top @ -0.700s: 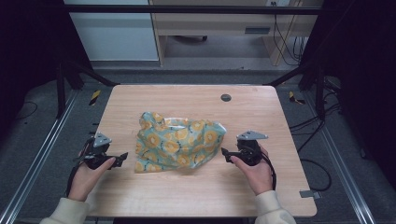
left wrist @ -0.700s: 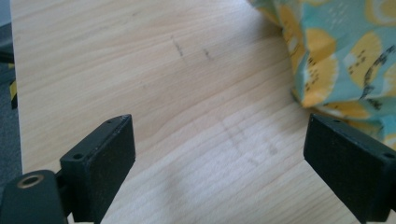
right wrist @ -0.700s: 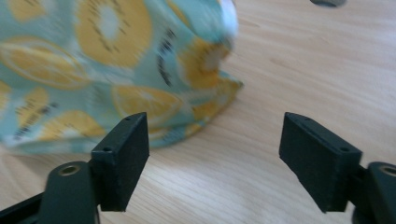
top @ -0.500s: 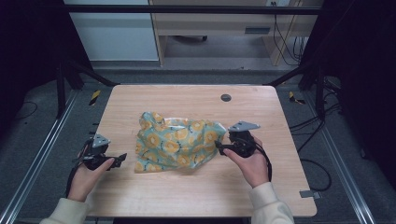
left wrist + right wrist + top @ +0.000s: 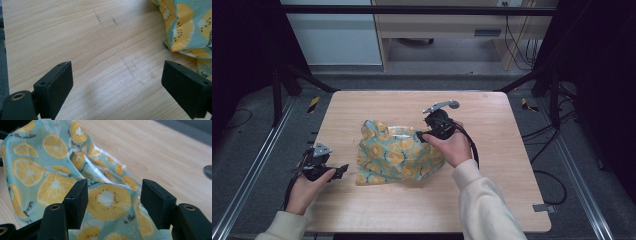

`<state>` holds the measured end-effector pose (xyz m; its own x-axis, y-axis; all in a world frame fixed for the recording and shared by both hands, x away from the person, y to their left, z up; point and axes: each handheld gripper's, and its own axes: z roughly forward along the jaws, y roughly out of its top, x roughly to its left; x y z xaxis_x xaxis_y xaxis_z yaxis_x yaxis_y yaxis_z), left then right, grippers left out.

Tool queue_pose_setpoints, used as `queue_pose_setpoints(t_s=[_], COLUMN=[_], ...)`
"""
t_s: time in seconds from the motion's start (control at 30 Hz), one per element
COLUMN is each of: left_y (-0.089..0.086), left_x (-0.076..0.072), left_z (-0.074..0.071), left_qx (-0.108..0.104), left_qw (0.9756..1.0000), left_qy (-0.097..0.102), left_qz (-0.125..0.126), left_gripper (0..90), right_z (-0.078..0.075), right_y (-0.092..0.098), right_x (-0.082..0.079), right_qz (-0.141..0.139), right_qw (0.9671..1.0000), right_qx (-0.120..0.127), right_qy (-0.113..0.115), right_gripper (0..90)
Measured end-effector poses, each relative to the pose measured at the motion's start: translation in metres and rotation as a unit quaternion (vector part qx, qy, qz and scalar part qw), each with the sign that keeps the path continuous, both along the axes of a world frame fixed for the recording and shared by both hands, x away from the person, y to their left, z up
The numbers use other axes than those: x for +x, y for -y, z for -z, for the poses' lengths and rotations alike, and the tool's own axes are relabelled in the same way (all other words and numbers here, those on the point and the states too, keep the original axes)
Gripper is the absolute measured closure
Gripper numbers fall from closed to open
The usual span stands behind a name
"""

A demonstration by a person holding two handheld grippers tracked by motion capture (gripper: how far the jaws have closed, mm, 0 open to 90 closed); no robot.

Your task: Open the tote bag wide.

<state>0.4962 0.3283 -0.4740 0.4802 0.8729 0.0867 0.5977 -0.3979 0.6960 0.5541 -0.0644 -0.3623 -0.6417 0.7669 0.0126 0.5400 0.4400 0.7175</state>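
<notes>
A crumpled teal cloth (image 5: pixel 397 152) printed with orange and lemon slices lies in the middle of the wooden table (image 5: pixel 512 165). My right gripper (image 5: pixel 419 136) hangs over the cloth's upper right part, pointing left. In the right gripper view its jaws (image 5: pixel 113 205) stand apart, with a raised fold of the cloth (image 5: pixel 50 170) between them and no pad pressing on it. My left gripper (image 5: pixel 343 169) rests low at the table's left front, open. In the left gripper view its jaws (image 5: pixel 115 85) frame bare wood, and the cloth's edge (image 5: pixel 190 25) lies at the upper right.
Black frame rails (image 5: pixel 412 9) run around the table, with metal floor rails on both sides. Cables (image 5: pixel 557 150) trail on the floor at the right. A small dark thing (image 5: pixel 208 171) shows at the right edge of the right gripper view. Bare wood lies right of the cloth.
My right hand has carried its gripper from the table's right side up and leftward onto the cloth's upper right part. The left gripper has stayed in place.
</notes>
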Motion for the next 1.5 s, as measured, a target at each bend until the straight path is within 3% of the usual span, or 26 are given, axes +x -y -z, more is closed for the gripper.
queue_pose_setpoints(t_s=[0.13,0.17,0.2,0.23,0.27,0.3,0.37,0.53,0.63,0.67,0.77,0.8,0.83,0.87,0.9,0.97,1.03,1.1,1.13,1.2,1.3,1.33,1.43,1.47,1.5], left_y=[0.001,0.003,0.003,0.003,0.004,0.004,0.004,0.004,0.005,0.006,0.006,0.006,0.007,0.007,0.009,0.009,0.011,0.014,0.014,0.017,0.022,0.024,0.033,0.033,0.039], left_x=[0.000,0.000,0.000,0.000,0.000,0.000,0.000,0.000,0.000,0.000,0.000,0.000,0.000,0.000,0.000,0.000,-0.002,-0.003,-0.003,-0.005,-0.008,-0.007,0.000,0.000,0.006], left_z=[0.000,0.000,0.000,0.000,0.000,0.000,0.000,0.000,0.000,0.000,-0.001,-0.001,-0.001,-0.001,-0.001,-0.001,-0.003,-0.008,-0.008,-0.014,-0.028,-0.032,-0.052,-0.052,-0.061], left_qx=[0.002,0.002,0.002,0.004,0.003,0.005,0.005,0.006,0.009,0.009,0.013,0.013,0.014,0.014,0.014,0.016,0.013,0.008,0.008,0.010,0.003,0.001,-0.010,-0.010,0.005], left_qw=[1.0000,1.0000,1.0000,1.0000,1.0000,0.9999,0.9999,0.9999,0.9999,0.9999,0.9998,0.9998,0.9998,0.9998,0.9997,0.9996,0.9995,0.9992,0.9992,0.9988,0.9979,0.9975,0.9959,0.9959,0.9951], left_qy=[0.001,0.003,0.003,0.001,0.002,0.002,0.001,-0.001,0.000,0.001,0.003,0.003,0.002,0.002,0.002,0.003,0.006,0.012,0.012,0.021,0.037,0.041,0.047,0.047,0.053], left_qz=[0.002,0.004,0.004,0.007,0.006,0.008,0.008,0.008,0.009,0.009,0.013,0.013,0.015,0.015,0.020,0.023,0.027,0.036,0.036,0.044,0.054,0.057,0.076,0.076,0.084], left_gripper=[10.4,10.5,10.6,10.7,10.7,10.7,10.9,11.3,12.3,12.3,14.3,14.3,14.4,14.9,15.5,16.2,17.2,20.0,20.2,20.9,21.3,21.3,21.2,21.1,20.9], right_z=[0.006,0.009,0.009,0.009,0.009,0.009,0.008,0.002,-0.011,-0.011,-0.024,-0.024,-0.028,-0.028,-0.031,-0.030,-0.023,-0.005,-0.005,0.010,0.032,0.046,0.060,0.060,0.065], right_y=[-0.005,-0.006,-0.006,-0.005,-0.005,-0.004,-0.002,0.000,0.001,0.001,0.003,0.003,0.005,0.005,0.007,0.008,0.011,0.013,0.013,0.014,0.014,0.015,0.017,0.017,0.016], right_x=[0.003,0.002,0.002,0.000,0.000,-0.003,-0.005,-0.012,-0.030,-0.030,-0.057,-0.057,-0.074,-0.074,-0.092,-0.102,-0.119,-0.142,-0.142,-0.152,-0.158,-0.157,-0.154,-0.154,-0.153], right_qz=[0.000,0.000,0.000,-0.004,-0.004,-0.009,-0.019,-0.032,-0.051,-0.051,-0.073,-0.073,-0.085,-0.085,-0.094,-0.098,-0.104,-0.115,-0.115,-0.122,-0.124,-0.123,-0.119,-0.119,-0.122], right_qw=[0.9988,0.9987,0.9987,0.9988,0.9988,0.9990,0.9990,0.9994,0.9982,0.9982,0.9951,0.9951,0.9927,0.9927,0.9903,0.9896,0.9886,0.9880,0.9880,0.9882,0.9890,0.9896,0.9897,0.9897,0.9894], right_qx=[-0.020,-0.024,-0.024,-0.020,-0.020,-0.013,-0.011,0.003,0.023,0.023,0.038,0.038,0.052,0.052,0.060,0.063,0.065,0.064,0.064,0.059,0.057,0.059,0.070,0.070,0.070], right_qy=[-0.045,-0.046,-0.046,-0.044,-0.044,-0.041,-0.039,-0.016,0.020,0.020,0.056,0.056,0.068,0.068,0.082,0.085,0.087,0.081,0.081,0.071,0.057,0.046,0.037,0.037,0.035], right_gripper=[47.4,61.2,61.2,74.0,74.0,85.3,90.0,90.0,90.0,90.0,90.0,90.0,90.0,90.0,90.0,90.0,90.0,90.0,90.0,90.0,90.0,90.0,90.0,90.0,90.0])
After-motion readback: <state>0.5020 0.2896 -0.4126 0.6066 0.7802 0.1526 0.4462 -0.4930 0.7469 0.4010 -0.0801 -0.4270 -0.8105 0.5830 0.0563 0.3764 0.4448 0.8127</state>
